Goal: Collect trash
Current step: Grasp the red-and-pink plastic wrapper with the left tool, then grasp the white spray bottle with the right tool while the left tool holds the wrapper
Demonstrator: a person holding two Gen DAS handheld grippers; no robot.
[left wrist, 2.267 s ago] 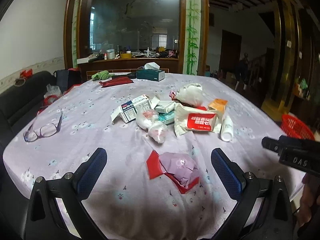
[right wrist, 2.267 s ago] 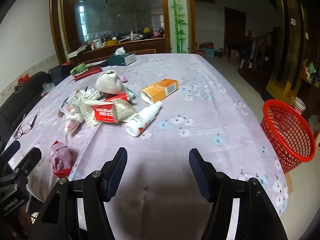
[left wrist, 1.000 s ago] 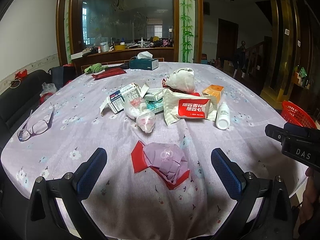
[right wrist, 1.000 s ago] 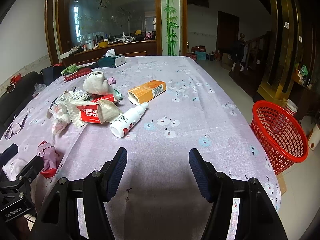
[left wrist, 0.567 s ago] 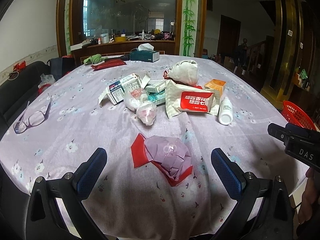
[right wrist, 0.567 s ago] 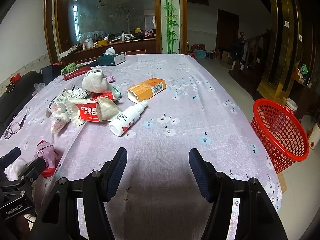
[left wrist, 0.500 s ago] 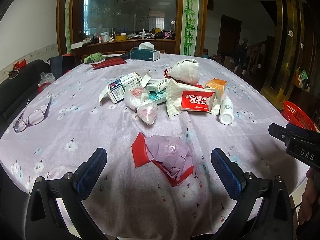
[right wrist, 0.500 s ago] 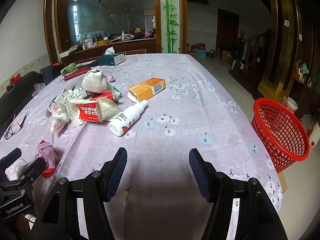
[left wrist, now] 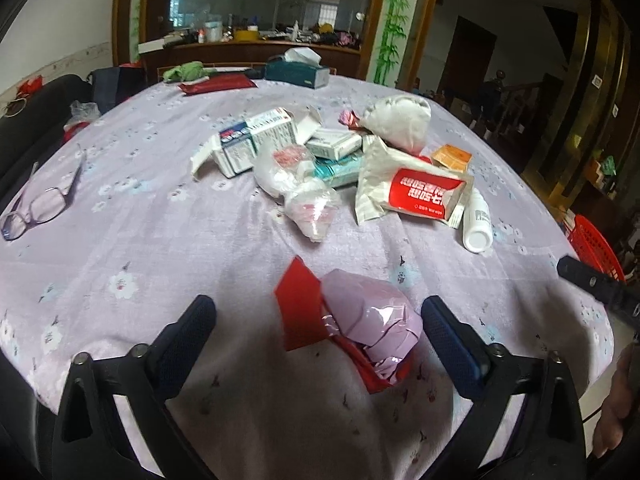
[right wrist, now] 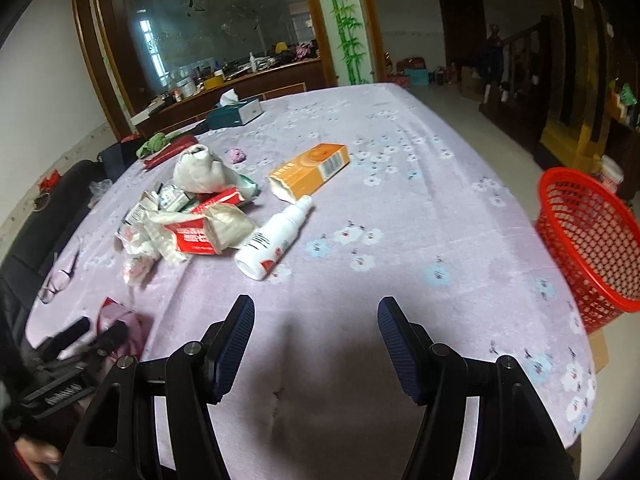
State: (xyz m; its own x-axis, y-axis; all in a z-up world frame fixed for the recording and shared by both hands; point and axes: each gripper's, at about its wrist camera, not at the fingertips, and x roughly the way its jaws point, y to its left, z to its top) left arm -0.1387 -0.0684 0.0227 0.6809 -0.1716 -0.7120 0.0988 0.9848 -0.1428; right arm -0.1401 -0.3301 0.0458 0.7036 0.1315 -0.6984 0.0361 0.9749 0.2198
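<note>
The crumpled wrapper (left wrist: 370, 320) looks light, soft and crackly, likely to crush and slip, so I judge the puffy pink middle the best place to pinch. It is glossy pink film over a red sheet, lying on the surface (left wrist: 160, 240) between the wide-open left gripper (left wrist: 320, 322); the right gripper (right wrist: 316, 330), also wide, holds nothing.

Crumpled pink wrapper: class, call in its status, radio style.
Left gripper open, fingers either side of pink wrapper, not gripped. Right gripper open, empty. Red basket off the table edge. Nothing blocking.
</note>
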